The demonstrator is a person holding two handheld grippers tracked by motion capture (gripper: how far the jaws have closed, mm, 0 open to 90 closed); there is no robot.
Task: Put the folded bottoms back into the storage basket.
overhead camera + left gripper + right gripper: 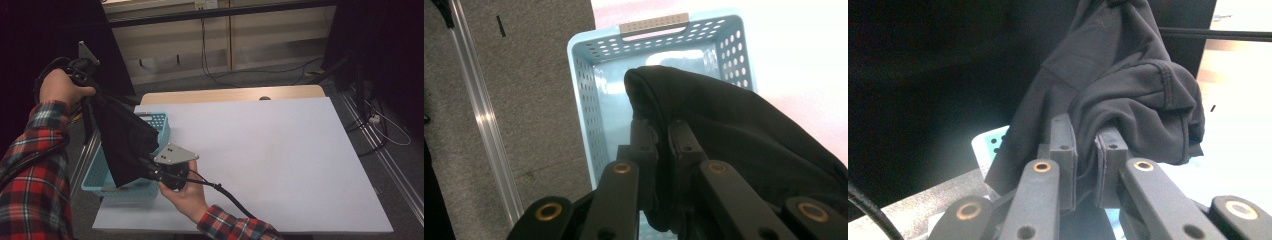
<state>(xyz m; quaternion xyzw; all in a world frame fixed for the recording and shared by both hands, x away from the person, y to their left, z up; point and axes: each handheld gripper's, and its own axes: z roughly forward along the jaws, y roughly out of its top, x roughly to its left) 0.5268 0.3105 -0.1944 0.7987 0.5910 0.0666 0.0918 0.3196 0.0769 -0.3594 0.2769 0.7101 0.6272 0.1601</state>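
Black fabric garment [125, 145] hangs over the blue basket [161, 125] — left claw [663, 137] and right claw [1087, 142] both clamped on it; lowering in and release remain.

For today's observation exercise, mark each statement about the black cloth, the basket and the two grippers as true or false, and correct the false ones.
1. Both grippers grip the black cloth. True: the left gripper and the right gripper are each shut on it.
2. The basket is red. False: it is light blue.
3. The cloth lies flat on the white tabletop. False: it hangs between the grippers, above the basket.
4. The basket sits at the table's left edge in the high view. True.
5. The person's sleeves are plain white. False: red plaid.
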